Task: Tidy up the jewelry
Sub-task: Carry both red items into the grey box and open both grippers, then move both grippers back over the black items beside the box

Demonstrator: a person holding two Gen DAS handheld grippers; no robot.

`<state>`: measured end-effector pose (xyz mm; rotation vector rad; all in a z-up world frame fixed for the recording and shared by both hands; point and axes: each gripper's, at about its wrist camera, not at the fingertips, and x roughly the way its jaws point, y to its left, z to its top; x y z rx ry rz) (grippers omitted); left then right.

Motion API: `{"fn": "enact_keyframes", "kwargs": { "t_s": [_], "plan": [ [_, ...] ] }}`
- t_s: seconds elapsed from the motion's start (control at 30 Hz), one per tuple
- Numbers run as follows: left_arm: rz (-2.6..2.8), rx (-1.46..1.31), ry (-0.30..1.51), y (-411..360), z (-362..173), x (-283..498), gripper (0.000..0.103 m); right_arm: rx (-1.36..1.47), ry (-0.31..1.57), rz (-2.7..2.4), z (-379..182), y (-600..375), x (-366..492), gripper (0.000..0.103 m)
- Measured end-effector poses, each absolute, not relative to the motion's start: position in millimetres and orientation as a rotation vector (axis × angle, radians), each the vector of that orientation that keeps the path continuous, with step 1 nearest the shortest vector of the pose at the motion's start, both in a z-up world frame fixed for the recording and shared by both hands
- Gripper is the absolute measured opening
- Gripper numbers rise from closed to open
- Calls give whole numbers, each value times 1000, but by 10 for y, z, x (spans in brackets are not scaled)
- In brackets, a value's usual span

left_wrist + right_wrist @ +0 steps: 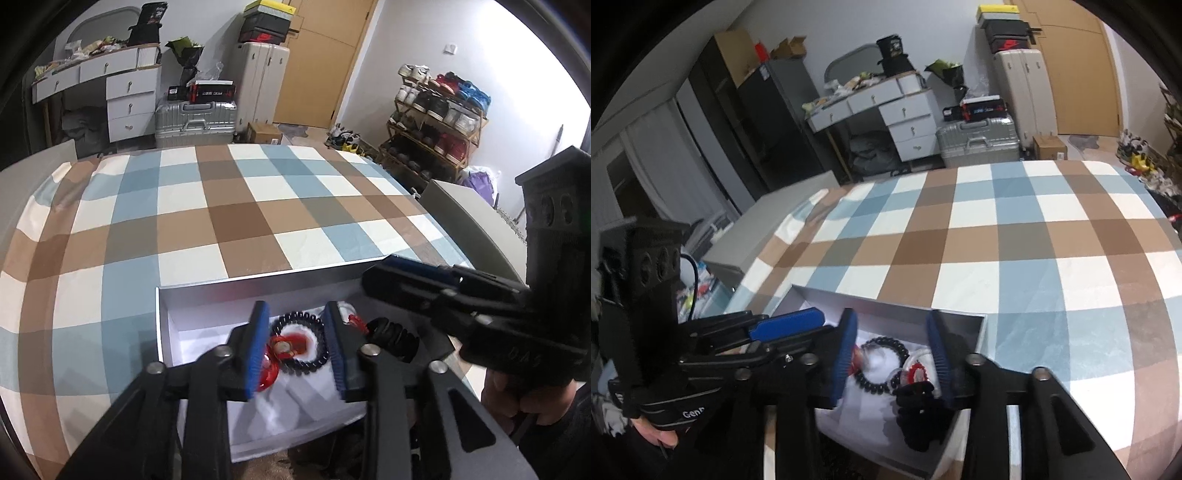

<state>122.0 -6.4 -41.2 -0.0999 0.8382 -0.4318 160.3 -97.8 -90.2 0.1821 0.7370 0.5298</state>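
A white open box lies on the checked bedspread at the near edge. Inside lie a black beaded bracelet, a red round ornament and a black coiled piece. My left gripper is open above the box, its blue pads either side of the bracelet. My right gripper is open over the same box; it shows in the left wrist view at the box's right side.
The checked blue, brown and white bedspread stretches away beyond the box. Past the bed stand a white desk, silver suitcases, a shoe rack and a wooden door.
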Motion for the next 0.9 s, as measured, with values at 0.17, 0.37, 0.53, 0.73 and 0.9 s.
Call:
{"fn": "enact_keyframes", "kwargs": {
  "t_s": [0.17, 0.37, 0.53, 0.73, 0.9],
  "plan": [
    [-420, -89, 783, -47, -294, 1044, 47, 209, 686, 504, -796, -1121, 1426, 56],
    [-354, -61, 753, -47, -197, 887, 48, 209, 634, 501, -653, -1213, 1169, 65],
    [-287, -39, 685, 3, -61, 687, 67, 206, 594, 481, -596, -1274, 925, 72],
    [-243, -33, 645, 15, 3, 542, 70, 216, 572, 473, -545, -1348, 700, 80],
    [-188, -26, 632, 21, 10, 450, 79, 200, 526, 465, -465, -1388, 485, 91]
  ]
}}
